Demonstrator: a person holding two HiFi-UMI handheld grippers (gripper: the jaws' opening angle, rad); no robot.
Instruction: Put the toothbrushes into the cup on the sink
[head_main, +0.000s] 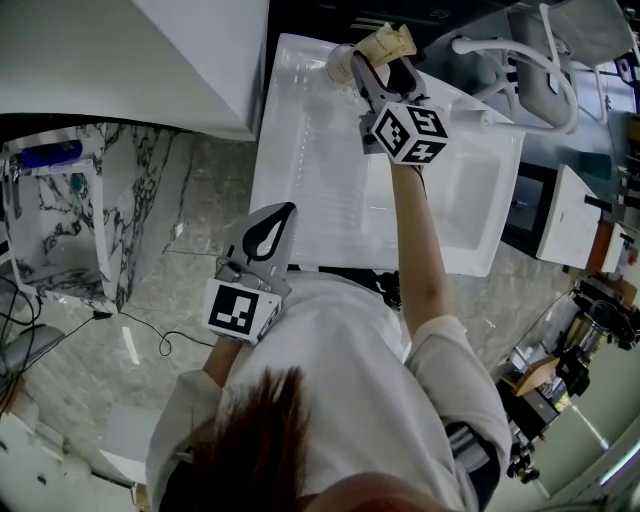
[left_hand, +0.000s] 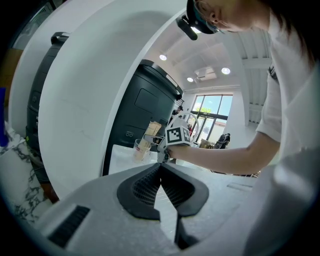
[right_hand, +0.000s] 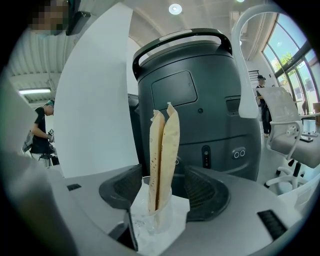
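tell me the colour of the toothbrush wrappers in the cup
Pale tan toothbrush wrappers, standing in the clear cup; clearest in the right gripper view.

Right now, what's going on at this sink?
A person works at a white sink with a gripper in each hand. The right gripper reaches out to the clear cup at the sink's far edge, where two paper-wrapped toothbrushes stand upright. Its jaws are open on either side of them, not pressing. The left gripper is shut and empty, near the person's body.
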